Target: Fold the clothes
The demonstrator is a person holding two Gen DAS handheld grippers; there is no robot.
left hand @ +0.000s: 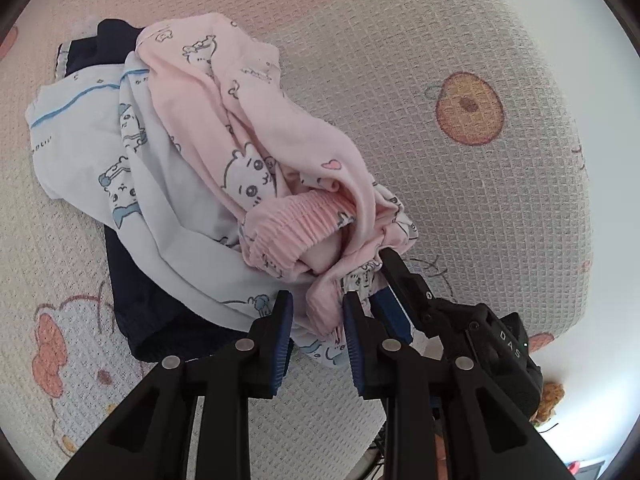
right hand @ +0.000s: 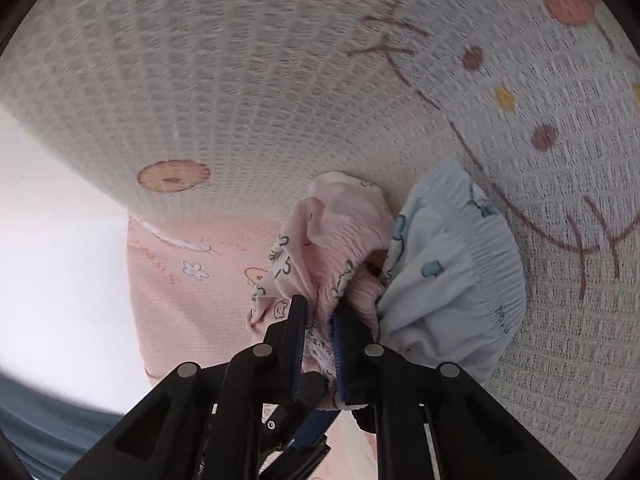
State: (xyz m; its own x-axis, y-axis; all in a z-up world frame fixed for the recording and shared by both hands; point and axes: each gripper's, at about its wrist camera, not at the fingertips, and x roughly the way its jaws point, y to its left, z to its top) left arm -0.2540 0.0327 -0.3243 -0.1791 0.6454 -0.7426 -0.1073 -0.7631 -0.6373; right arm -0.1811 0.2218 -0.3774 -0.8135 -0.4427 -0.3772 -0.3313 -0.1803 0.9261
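The left gripper (left hand: 318,320) has its jaws parted narrowly around a hanging fold of the pink cartoon-print pyjama trousers (left hand: 256,128), heaped on the waffle-weave bedspread (left hand: 400,40); the right gripper (right hand: 320,332) pinches their elastic waistband beside the pale-blue printed garment (right hand: 452,264).

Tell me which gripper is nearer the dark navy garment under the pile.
Left. The left gripper sits just beside the dark navy garment; the right gripper, clamped on the pink cartoon-print shorts, is farther off.
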